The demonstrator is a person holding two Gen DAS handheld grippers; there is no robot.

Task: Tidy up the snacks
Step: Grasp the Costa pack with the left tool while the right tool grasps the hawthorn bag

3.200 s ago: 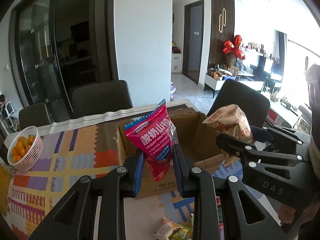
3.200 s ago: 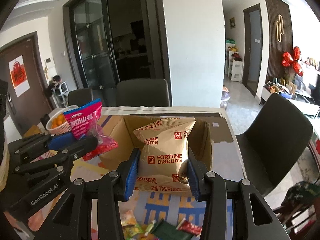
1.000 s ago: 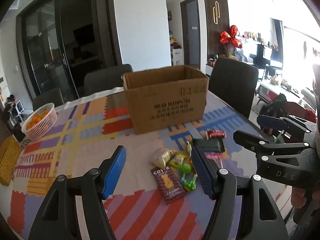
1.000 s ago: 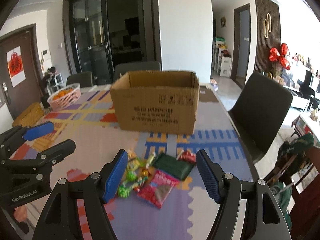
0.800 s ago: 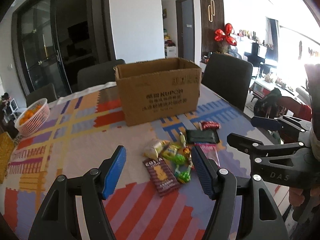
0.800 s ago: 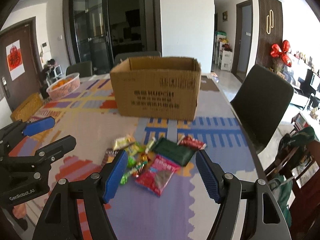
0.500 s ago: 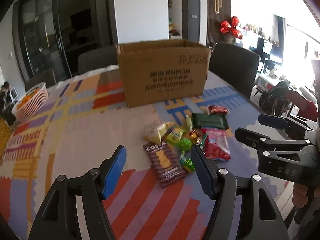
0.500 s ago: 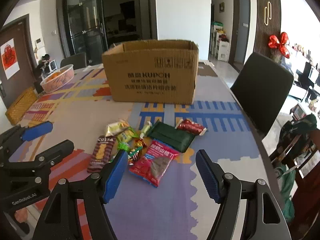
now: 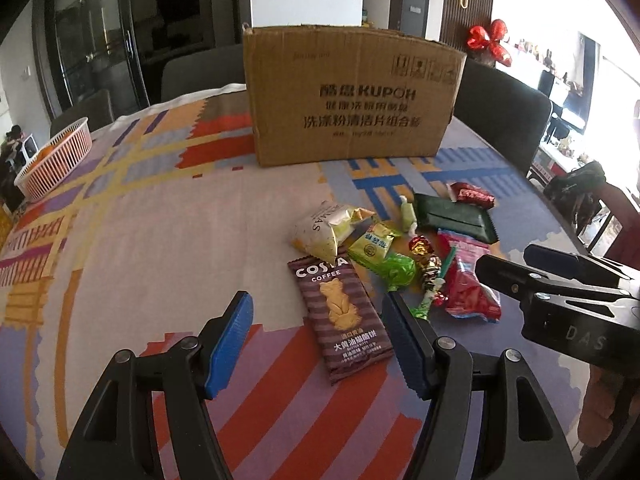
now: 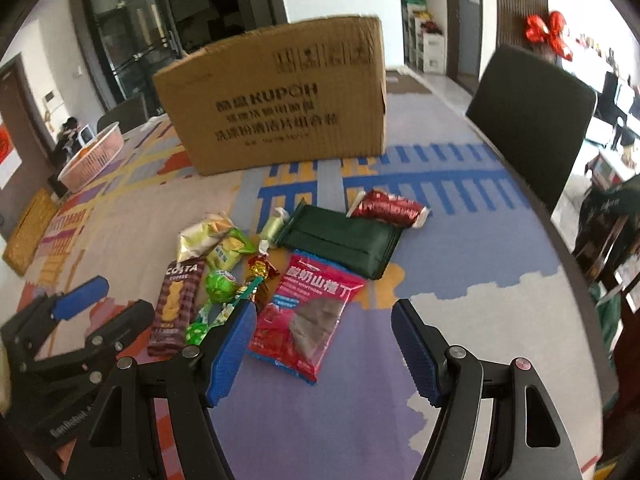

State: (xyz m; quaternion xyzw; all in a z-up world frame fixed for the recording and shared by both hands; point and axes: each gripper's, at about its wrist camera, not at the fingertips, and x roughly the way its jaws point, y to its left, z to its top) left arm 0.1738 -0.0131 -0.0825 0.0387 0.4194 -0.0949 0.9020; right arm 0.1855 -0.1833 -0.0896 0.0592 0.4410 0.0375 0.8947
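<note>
The left gripper (image 9: 318, 330) hangs over the table with its blue-padded jaws spread apart and nothing clamped between them. The brown Costa biscuit packet (image 9: 342, 314) lies flat on the patterned tablecloth (image 9: 160, 232), framed in the gap between the pads but under them and nearer the right pad; neither pad presses on it. Just beyond it sit the pale yellow-green pouch (image 9: 326, 232) and a green sachet (image 9: 370, 244), with small foil-wrapped sweets (image 9: 424, 264) beside them.

Further right lie the dark green packet (image 10: 344, 240), with a red foil wrapper (image 10: 390, 206) touching its far corner.

The right gripper (image 10: 324, 344) is likewise released, jaws wide and empty. The red and blue hawthorn snack bag (image 10: 308, 320) lies on the cloth in front of the gap, closer to the left pad, whose tip overlaps the green sweets (image 10: 218, 312) in the picture; whether it touches them cannot be told.

Behind the whole scatter stands the cardboard box (image 10: 280, 108), and at far left a pink basket (image 9: 56, 156) of oranges.
</note>
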